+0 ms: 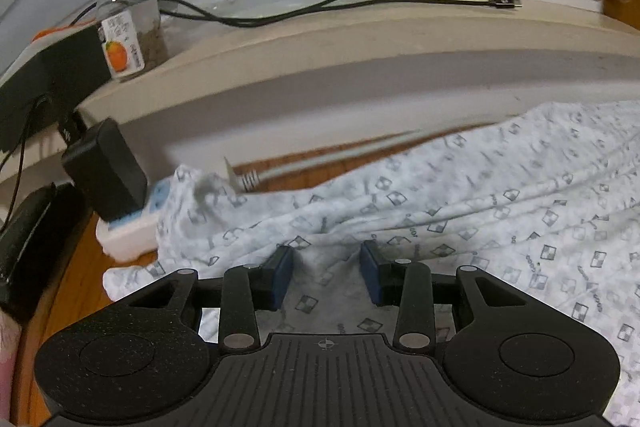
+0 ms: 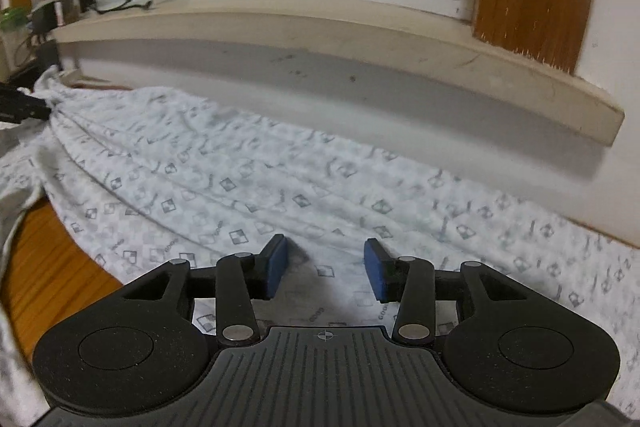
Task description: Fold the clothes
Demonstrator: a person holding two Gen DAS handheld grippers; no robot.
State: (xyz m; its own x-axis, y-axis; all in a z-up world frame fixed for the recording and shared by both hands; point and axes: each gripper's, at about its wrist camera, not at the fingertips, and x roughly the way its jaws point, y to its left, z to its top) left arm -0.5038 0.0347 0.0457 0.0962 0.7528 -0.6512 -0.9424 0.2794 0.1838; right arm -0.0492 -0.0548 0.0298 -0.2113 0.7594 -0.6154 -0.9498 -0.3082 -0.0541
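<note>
— Beige stone windowsill (image 1: pixel 360 39) runs along the back of both our views, with a grey-white wall under it and an orange-brown wooden worktop (image 2: pixel 52 259) below that. What do we have on the wood?

— We have the white garment printed with small grey checkered squares (image 1: pixel 480 211), spread wide and creased in long ridges, its far edge lying close to the wall. At its left end it drapes over a white power strip (image 1: pixel 124 231) with a black adapter (image 1: pixel 104 175) plugged in.

— And our tools?

— We see the left tool (image 1: pixel 327 273) just over the cloth, blue pads parted, nothing between them. Our right tool (image 2: pixel 326 273) hangs the same way over the garment, pads spread wide and empty. Whether the tips touch the fabric, we cannot tell.

— What sits on the sill?

— We count a clear plastic jar with an orange-fruit label (image 1: pixel 126 23) at the left and black cables (image 1: pixel 320 7) trailing across a sheet of clear plastic.
</note>
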